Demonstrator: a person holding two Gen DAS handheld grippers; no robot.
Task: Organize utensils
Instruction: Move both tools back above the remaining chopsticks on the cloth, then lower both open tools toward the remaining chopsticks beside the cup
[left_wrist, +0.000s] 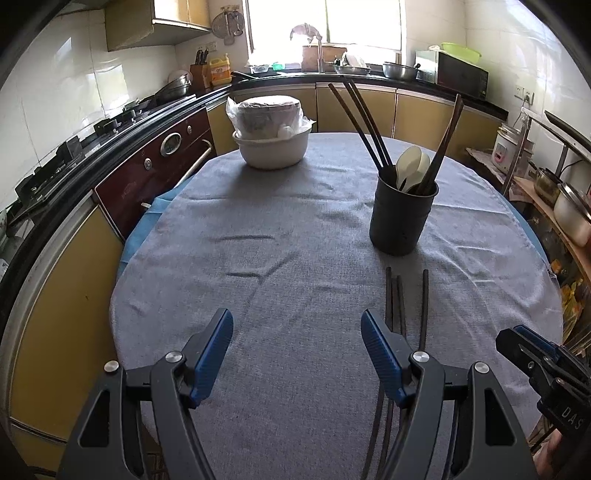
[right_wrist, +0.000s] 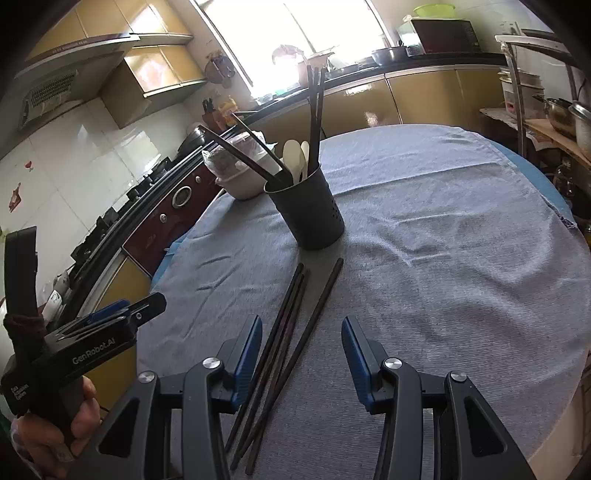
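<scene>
A round surface (left_wrist: 295, 229) covered with a grey cloth carries the utensils. Toward its far right in the left wrist view stands a dark holder cup (left_wrist: 402, 218), upright, with several dark chopsticks (left_wrist: 364, 122) leaning out of it to the left, one more leaning right, and two pale spoons (left_wrist: 412, 168) between them. On the cloth in front of the cup lie three loose chopsticks (left_wrist: 397, 306), their far ends pointing toward the cup without touching it; two lie close together side by side and the third lies a little apart to their right. The left gripper (left_wrist: 297, 332) hovers over bare cloth with its jaws standing wide apart and nothing between them; its right finger partly covers the pair of loose chopsticks from this view. The right gripper (right_wrist: 301, 339) is held low over the same three chopsticks, its jaws apart and holding nothing; in its own view the sticks run under and just beside its left finger, and whether it touches them cannot be told. A hand (right_wrist: 70, 424) grips the handle of the left gripper at the lower left of that view. At the far left of the surface sits a white bowl (left_wrist: 273, 147) with a plastic-wrapped container (left_wrist: 267, 116) in it, well apart from the cup.
</scene>
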